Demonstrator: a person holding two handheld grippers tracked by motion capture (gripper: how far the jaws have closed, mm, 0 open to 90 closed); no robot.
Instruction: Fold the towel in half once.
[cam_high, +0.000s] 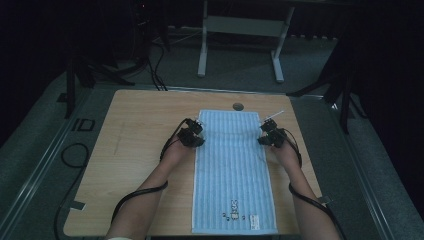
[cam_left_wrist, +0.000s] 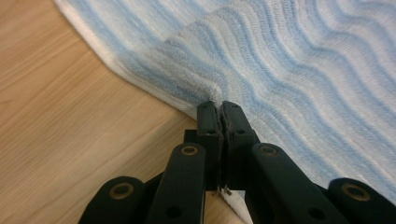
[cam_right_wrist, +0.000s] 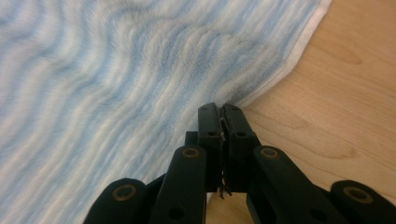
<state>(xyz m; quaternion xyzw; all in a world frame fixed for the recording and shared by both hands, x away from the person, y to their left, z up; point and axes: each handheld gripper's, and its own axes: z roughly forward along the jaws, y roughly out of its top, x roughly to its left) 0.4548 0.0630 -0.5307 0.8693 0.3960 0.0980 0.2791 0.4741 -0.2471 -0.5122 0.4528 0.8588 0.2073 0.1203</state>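
A light blue striped towel (cam_high: 232, 165) lies lengthwise on the wooden table (cam_high: 135, 150), with a small rabbit print near its front end. My left gripper (cam_high: 198, 140) is at the towel's left edge, about a third of the way down from the far end. In the left gripper view the left gripper (cam_left_wrist: 219, 105) is shut on the towel (cam_left_wrist: 303, 70), whose edge bunches up at the jaw tips. My right gripper (cam_high: 261, 140) is at the opposite edge. In the right gripper view the right gripper (cam_right_wrist: 222, 107) is shut on the towel (cam_right_wrist: 116, 93), whose hem is pinched between the jaws.
A round cable hole (cam_high: 238, 106) sits in the table just beyond the towel's far end. A thin white stick (cam_high: 275, 115) lies near the far right corner of the towel. A white desk frame (cam_high: 202, 50) and cables (cam_high: 75, 155) are on the floor around the table.
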